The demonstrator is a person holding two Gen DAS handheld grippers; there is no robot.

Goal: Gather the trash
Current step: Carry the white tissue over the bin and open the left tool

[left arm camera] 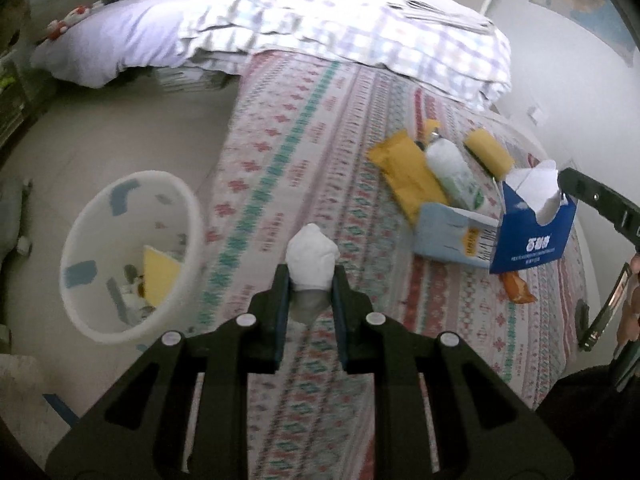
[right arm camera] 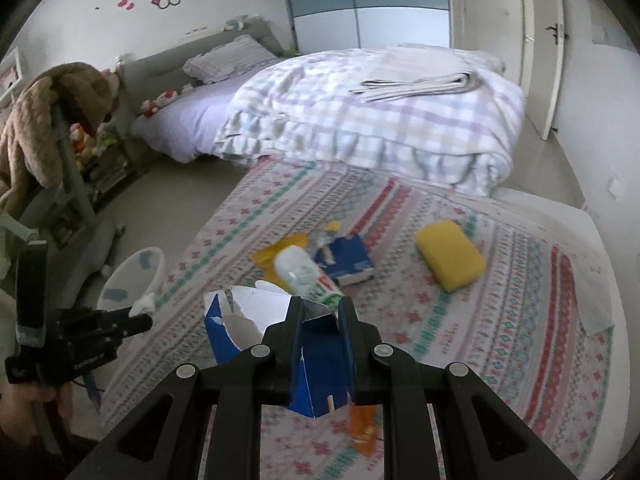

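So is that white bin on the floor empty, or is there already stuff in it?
Not empty. The white bin already holds a yellow piece and other small scraps at its bottom.

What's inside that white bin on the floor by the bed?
Inside the white bin, the left wrist view shows a yellow sheet leaning against the wall and some small blurred scraps around it. Anything beneath them is covered, and the near wall hides part of the bottom.

A bed (right arm camera: 360, 120) under a checked quilt (right arm camera: 380, 112) fills the upper centre, a white wardrobe (right arm camera: 368, 4) behind, beige floor (left arm camera: 120, 128) at left, seemingly tiled.
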